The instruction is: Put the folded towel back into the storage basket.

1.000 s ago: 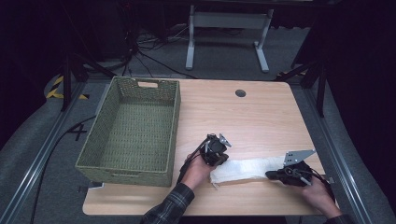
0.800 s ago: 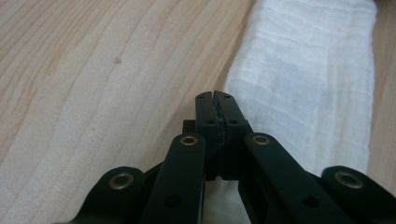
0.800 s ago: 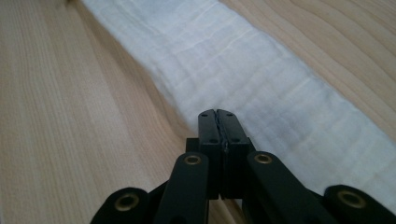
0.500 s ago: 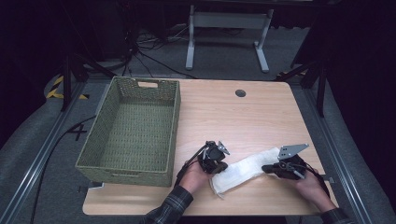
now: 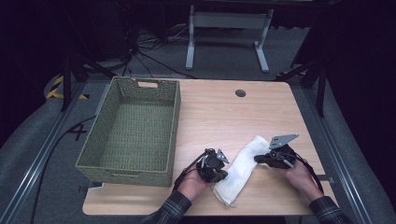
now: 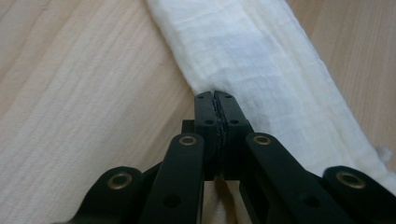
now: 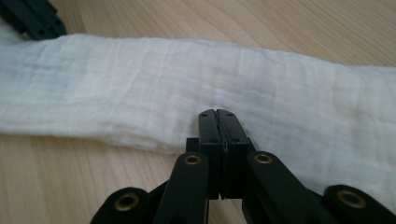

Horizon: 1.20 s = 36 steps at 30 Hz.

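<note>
A white cloth (image 5: 240, 168), folded into a long strip, lies slantwise on the wooden table (image 5: 224, 112) near its front edge. My left gripper (image 5: 222, 174) is at the strip's left edge, near its lower end. In the left gripper view the jaws (image 6: 215, 95) are shut, tips pinched on the cloth's (image 6: 261, 60) edge. My right gripper (image 5: 258, 158) meets the strip's upper end from the right. Its jaws (image 7: 217, 113) are shut with the tips over the cloth's (image 7: 140, 79) near border. The left gripper's black jaw (image 7: 32, 18) shows at the top left of the right gripper view.
A green woven basket (image 5: 173, 121), with nothing in it, stands on the table's left half, close to my left hand. A round cable hole (image 5: 240, 93) sits near the far edge. Bare wood stretches behind the cloth. The front edge is just below both hands.
The cloth has swung from nearly level to a steep slant. My right gripper moved up and left with its end. My left gripper moved down toward the front edge.
</note>
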Tool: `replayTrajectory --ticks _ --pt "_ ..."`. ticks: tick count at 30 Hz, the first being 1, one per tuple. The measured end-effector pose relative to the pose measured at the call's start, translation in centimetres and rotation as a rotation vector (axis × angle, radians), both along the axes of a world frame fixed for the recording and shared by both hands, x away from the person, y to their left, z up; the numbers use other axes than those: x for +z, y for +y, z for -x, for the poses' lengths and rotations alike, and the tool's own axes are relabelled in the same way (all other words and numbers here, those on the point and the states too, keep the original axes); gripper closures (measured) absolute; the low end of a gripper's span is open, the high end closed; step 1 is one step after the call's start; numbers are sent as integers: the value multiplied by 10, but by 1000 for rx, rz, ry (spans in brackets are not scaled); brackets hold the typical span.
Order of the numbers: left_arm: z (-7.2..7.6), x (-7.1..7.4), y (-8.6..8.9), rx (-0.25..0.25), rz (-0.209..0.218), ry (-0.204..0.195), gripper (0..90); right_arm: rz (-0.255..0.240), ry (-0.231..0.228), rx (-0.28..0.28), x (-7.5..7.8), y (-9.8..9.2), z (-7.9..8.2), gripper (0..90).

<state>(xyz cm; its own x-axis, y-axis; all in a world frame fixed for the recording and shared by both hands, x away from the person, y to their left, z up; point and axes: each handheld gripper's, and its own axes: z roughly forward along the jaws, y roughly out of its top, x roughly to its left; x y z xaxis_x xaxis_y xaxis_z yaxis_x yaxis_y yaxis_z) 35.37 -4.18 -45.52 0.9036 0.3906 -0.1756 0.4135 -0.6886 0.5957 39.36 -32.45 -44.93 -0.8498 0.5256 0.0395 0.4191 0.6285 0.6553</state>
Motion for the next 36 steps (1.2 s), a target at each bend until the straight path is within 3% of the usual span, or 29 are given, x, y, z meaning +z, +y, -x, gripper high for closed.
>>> replayTrajectory --ticks 9,18,21,24,27,30,36 --pt "16 -1 -15 -86 6 8 885 -12 -13 36 -2 17 -18 899" --pt "27 -1 -28 -137 15 5 882 -21 -22 91 -3 35 -25 898" --pt "27 1 -27 -131 17 4 869 -16 -31 102 -2 37 -25 896" --pt "24 6 -22 -120 29 -17 843 -45 -26 95 1 34 -25 868" --pt "21 13 -17 -114 56 -40 779 -66 -31 94 5 29 -23 811" --pt "18 18 -16 -133 67 -56 646 -77 -32 94 8 26 -20 719" --pt "13 17 -33 -212 78 -72 437 -92 -37 94 12 22 -17 555"
